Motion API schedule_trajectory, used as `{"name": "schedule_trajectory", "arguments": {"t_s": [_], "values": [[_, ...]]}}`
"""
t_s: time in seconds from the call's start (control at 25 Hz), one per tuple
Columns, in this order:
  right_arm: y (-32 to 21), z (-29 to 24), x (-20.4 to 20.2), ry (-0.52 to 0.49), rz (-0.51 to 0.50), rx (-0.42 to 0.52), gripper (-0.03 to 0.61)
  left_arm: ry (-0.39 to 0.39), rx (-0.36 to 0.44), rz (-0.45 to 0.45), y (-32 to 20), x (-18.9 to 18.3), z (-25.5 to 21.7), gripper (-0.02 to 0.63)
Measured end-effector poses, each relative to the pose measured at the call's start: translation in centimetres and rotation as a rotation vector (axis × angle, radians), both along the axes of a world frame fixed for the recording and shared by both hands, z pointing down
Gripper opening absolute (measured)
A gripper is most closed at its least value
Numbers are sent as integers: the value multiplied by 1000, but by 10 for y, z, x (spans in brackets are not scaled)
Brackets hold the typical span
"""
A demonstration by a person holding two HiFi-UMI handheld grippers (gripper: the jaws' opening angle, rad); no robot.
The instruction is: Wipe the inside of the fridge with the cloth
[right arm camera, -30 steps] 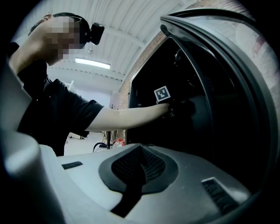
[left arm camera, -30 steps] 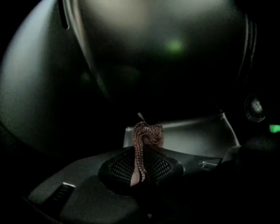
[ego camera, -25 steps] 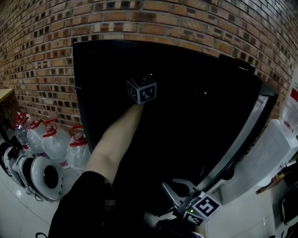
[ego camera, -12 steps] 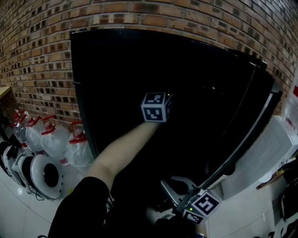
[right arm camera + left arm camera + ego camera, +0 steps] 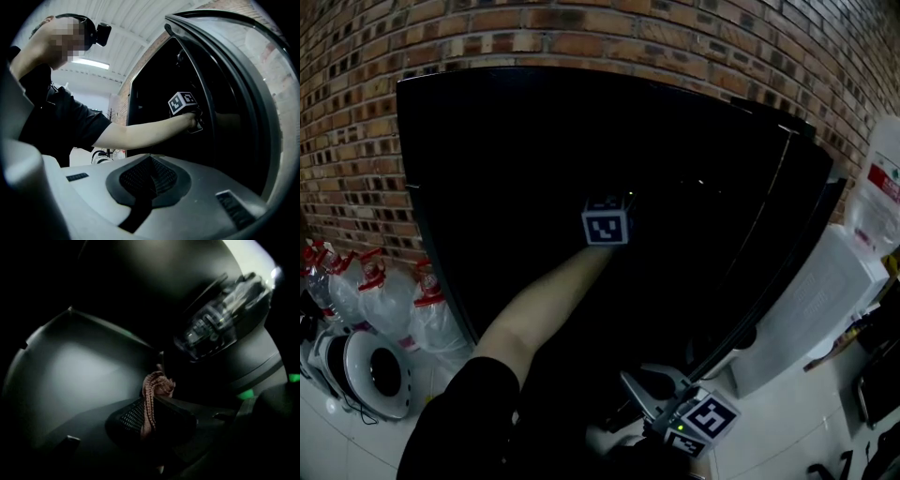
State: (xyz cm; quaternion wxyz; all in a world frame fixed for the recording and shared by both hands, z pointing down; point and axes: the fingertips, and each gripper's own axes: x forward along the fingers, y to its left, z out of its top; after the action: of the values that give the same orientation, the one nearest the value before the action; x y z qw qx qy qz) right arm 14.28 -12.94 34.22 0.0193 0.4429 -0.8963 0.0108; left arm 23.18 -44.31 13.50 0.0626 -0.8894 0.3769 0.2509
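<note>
The black fridge (image 5: 534, 141) stands open against the brick wall, and its inside is very dark. My left arm reaches into it; the left gripper's marker cube (image 5: 607, 222) shows mid-cavity, while its jaws are lost in the dark. In the left gripper view, my left gripper (image 5: 151, 416) is shut on a brownish woven cloth (image 5: 157, 385), bunched above the jaws near a pale inner wall (image 5: 79, 371). My right gripper (image 5: 649, 389) stays low outside the fridge by the door's lower edge. In its own view the right gripper (image 5: 149, 161) is shut with nothing in it.
The open fridge door (image 5: 769, 272) slants to the right. A white dispenser cabinet (image 5: 816, 309) stands beyond it. Several large water bottles (image 5: 394, 291) and a white round appliance (image 5: 370, 370) sit on the tiled floor at left. A light fitting (image 5: 225, 310) hangs inside the fridge.
My left gripper with the cloth has moved right and lower inside the fridge, and its cube has rolled. The right gripper has stayed in place.
</note>
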Motion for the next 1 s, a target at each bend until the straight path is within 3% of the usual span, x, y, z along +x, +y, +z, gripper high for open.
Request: {"name": "schedule_trajectory", "arguments": {"t_s": [0.24, 0.52, 1.0], "values": [[-2, -2, -1, -4, 1, 0, 3, -83, 59, -137, -3, -7, 1, 48], [-5, 1, -10, -10, -27, -8, 4, -86, 62, -212, -13, -47, 7, 48], [-5, -3, -27, -20, -78, -2, 3, -20, 16, -444, -32, -144, 9, 48]]}}
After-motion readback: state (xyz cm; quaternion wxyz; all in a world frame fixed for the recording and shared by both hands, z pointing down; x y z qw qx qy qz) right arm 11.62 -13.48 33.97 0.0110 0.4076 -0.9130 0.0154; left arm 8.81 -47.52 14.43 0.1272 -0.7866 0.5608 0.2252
